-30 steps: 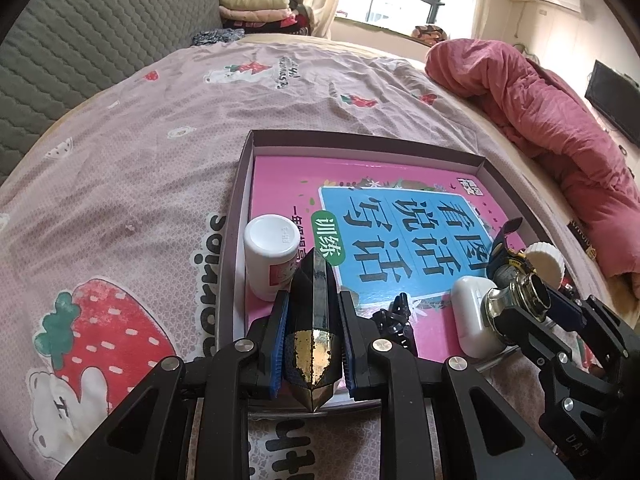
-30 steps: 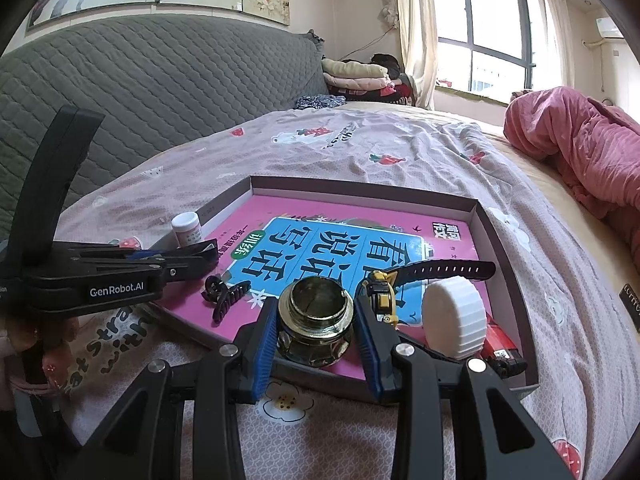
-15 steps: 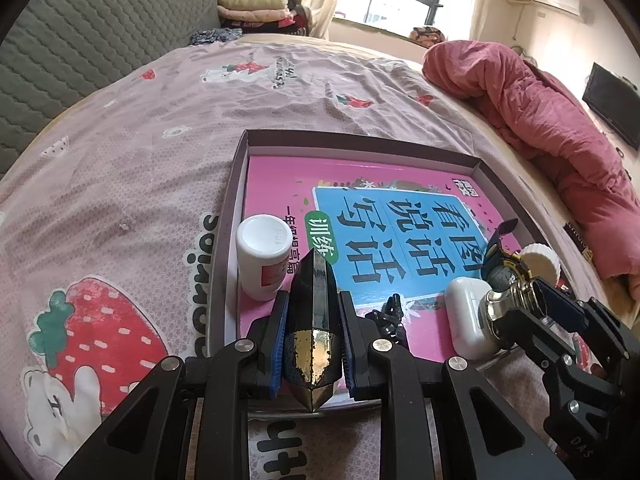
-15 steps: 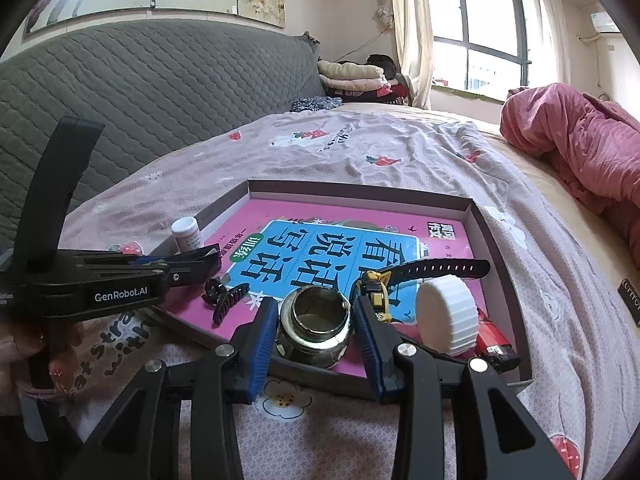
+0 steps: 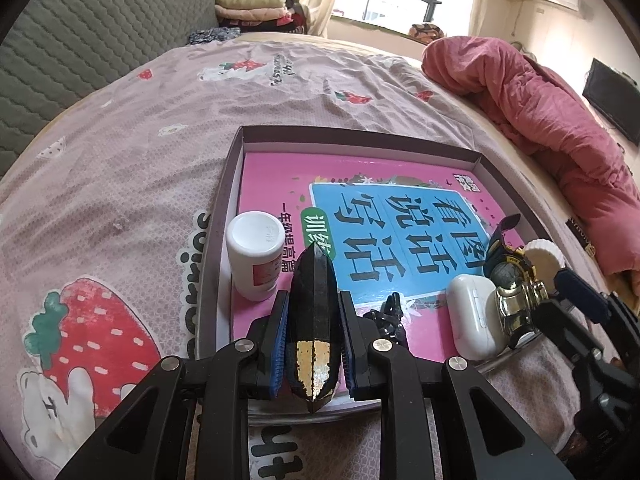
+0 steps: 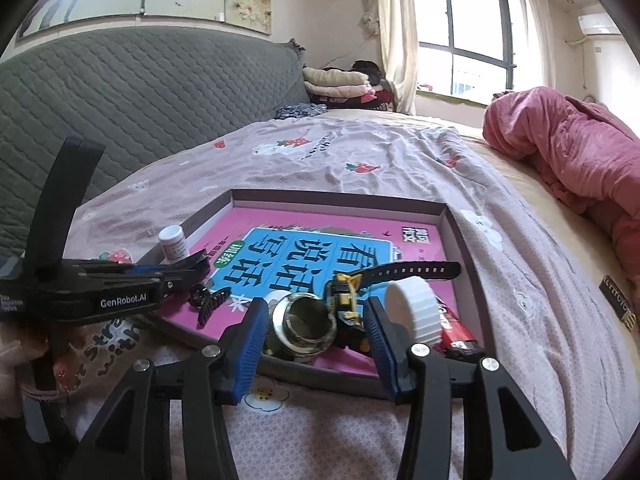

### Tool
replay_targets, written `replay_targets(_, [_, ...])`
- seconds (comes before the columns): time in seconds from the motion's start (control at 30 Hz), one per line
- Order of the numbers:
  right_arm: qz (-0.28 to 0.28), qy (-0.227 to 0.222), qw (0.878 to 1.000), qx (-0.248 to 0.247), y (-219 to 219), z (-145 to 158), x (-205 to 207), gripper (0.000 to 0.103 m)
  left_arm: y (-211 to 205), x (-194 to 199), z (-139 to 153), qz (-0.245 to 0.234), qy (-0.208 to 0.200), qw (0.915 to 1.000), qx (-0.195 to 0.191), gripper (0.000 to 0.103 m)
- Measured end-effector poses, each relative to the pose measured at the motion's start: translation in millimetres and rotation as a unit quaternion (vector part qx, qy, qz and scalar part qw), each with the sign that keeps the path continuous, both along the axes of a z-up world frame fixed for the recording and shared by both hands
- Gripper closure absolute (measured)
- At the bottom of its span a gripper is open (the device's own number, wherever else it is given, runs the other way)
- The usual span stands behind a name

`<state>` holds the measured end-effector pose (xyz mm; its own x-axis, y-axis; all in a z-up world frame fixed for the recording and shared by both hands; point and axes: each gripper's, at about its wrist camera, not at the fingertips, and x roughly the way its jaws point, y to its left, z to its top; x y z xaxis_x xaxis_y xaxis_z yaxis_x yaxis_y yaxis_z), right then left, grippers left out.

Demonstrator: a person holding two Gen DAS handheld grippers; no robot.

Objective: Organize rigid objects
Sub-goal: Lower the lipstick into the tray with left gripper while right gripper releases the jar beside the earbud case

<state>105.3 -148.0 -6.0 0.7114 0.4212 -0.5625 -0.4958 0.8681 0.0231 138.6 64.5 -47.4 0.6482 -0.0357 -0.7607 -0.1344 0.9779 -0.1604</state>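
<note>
On the strawberry-print bedspread [image 5: 120,184] lies a shallow cardboard tray [image 5: 352,136] lined with a pink-and-blue book [image 5: 384,216]. Only the left wrist view shows the left gripper [image 5: 313,336] clenched on a black faceted object with a gold-flecked end [image 5: 314,320], held over the tray's near edge, and a white earbud case [image 5: 472,320] standing in the tray's near right part. That view also shows a white pill bottle [image 5: 256,256] upright in the tray's left side. The right wrist view alone shows the right gripper [image 6: 316,328] released, its blue pads apart on either side of a brass-coloured metal fitting [image 6: 302,326] that sits at the tray's near edge; whether the left pad touches it I cannot tell. Just behind the fitting lies a black-and-yellow wristwatch [image 6: 360,296], with a white ribbed cap [image 6: 414,306] and a red packet [image 6: 456,328] to its right, and a black hair claw [image 6: 210,300] to its left.
</note>
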Motion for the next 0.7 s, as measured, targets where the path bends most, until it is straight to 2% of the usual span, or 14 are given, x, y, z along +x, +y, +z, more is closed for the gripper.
replay_targets(0.33, [-0.017,-0.01,1.0,-0.001,-12,9,-5,0.053,0,1,0,-0.002,-0.004,1.0,-0.007,0.08])
replay_targets(0.63, [-0.028,-0.018,0.999,-0.001,-18,16,-7,0.053,1,-5,5,-0.005,-0.011,0.9998,-0.018,0.072])
replay_targets(0.7, [-0.031,-0.018,0.999,0.001,-19,16,-6,0.053,0,-7,9,-0.006,-0.016,0.9997,-0.017,0.064])
